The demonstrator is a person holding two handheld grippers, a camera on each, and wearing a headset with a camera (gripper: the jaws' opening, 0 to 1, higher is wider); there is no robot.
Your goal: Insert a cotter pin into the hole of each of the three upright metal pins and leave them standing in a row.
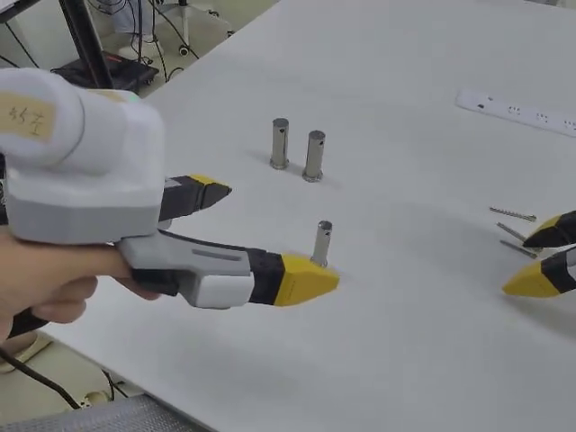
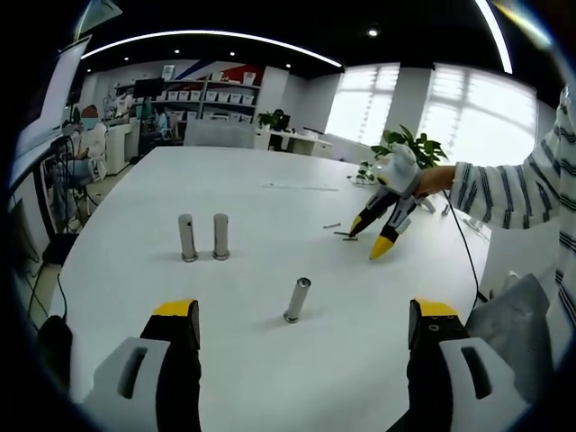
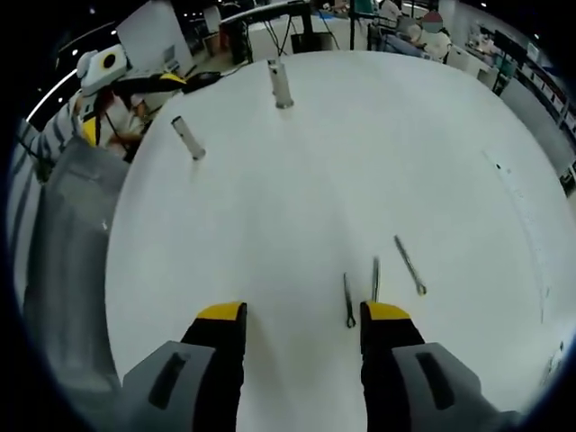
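Note:
Three upright metal pins stand on the white table: two side by side (image 1: 280, 142) (image 1: 314, 155) and a third one nearer (image 1: 322, 243). My left gripper (image 1: 270, 236) is open, and the near pin (image 2: 297, 299) stands just ahead of its spread tips. The paired pins (image 2: 186, 237) (image 2: 220, 236) are farther back on the left. Three cotter pins (image 1: 513, 213) (image 1: 513, 232) (image 1: 519, 248) lie flat at the right. My right gripper (image 1: 524, 264) is open right beside them. One cotter pin (image 3: 348, 300) lies between its tips, the others (image 3: 375, 277) (image 3: 409, 265) just ahead.
A white power strip (image 1: 517, 112) lies at the far right of the table. The table's near edge (image 1: 135, 360) runs below my left hand, with cables and stands on the floor beyond the far left corner. A person's striped sleeve (image 2: 513, 193) holds the right gripper.

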